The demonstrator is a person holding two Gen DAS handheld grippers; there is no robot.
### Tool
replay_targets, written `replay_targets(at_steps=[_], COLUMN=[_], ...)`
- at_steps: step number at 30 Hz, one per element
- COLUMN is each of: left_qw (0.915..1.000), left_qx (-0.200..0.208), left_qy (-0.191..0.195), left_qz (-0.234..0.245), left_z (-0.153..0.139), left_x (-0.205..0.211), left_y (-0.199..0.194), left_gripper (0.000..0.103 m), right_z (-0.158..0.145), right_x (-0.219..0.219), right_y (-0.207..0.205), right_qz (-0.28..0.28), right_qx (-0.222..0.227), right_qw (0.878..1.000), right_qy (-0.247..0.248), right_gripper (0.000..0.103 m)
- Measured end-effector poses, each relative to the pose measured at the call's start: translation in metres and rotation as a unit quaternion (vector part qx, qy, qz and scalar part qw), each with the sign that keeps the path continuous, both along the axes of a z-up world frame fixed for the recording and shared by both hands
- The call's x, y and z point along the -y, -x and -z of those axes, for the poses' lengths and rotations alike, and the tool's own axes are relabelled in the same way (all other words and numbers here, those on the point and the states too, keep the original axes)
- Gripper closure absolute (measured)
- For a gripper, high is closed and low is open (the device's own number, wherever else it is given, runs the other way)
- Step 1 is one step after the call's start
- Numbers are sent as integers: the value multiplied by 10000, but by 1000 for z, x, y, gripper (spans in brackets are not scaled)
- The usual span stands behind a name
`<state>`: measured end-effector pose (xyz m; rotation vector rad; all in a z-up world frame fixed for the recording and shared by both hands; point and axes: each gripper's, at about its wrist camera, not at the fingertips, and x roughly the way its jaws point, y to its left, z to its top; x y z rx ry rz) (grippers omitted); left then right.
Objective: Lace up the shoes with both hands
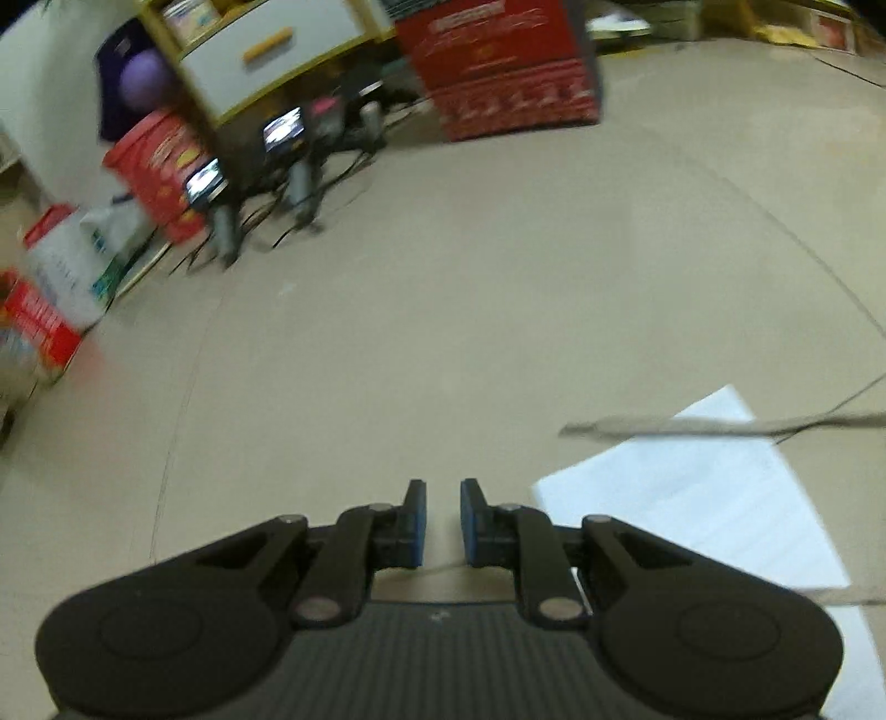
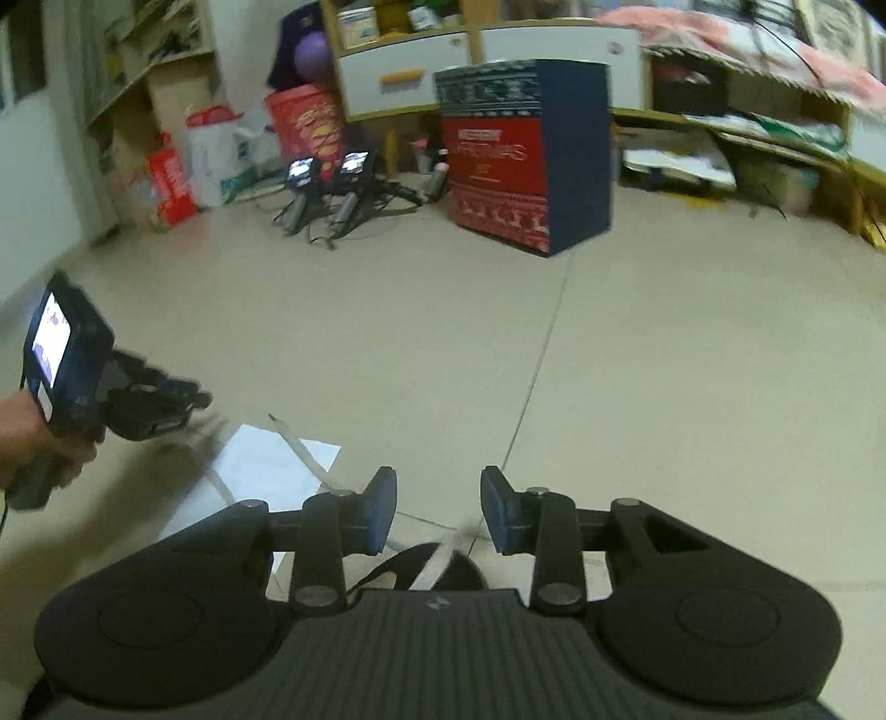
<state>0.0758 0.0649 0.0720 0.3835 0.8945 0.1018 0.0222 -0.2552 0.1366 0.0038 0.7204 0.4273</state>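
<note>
Left wrist view. Left gripper (image 1: 443,520): 2 blue-padded fingers (image 1: 416,523) parted by a narrow gap, nothing between them, bare beige floor (image 1: 443,310) showing through. White paper sheet (image 1: 698,498): on the floor, right of the fingers. Shoelace (image 1: 692,427): flat grey strip, blurred, crossing above the sheet's far corner toward the right edge; apart from the fingers. Far background: red carton (image 1: 509,72), white-fronted drawer unit (image 1: 266,50), 2 spare grippers (image 1: 260,166) with lit screens on the floor, purple ball (image 1: 145,77). Shoe not visible here.

Right wrist view. Right gripper (image 2: 438,512): jaws wider apart than the left pair, holding nothing. Shoelace (image 2: 443,559): a pale strand runs up from a dark shoe (image 2: 459,573), which sits low between the fingers, largely hidden behind the gripper body; whether the strand touches a pad cannot be told. Another strand (image 2: 299,448) crosses the paper sheet (image 2: 260,471). Left gripper (image 2: 160,407): seen from outside at left, blurred, held by a hand (image 2: 33,443), lit screen on its back, tips near the sheet's far corner. Only this view shows the shoe, the hand, and shelving (image 2: 149,83) along the left wall.
</note>
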Motion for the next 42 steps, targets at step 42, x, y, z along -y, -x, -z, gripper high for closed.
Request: replay_targets(at_steps=[42], left_qw=[9560], left_qx=[-790], left_qy=[2640], left_qz=[1009], left_z=[4], left_x=[70], left_y=[116], left_gripper=[78], right_z=[56], right_x=[-126], right_y=[53], right_qz=[-2966], right_qx=[499], right_qw=[8761], right_qy=[3769], right_gripper=[67])
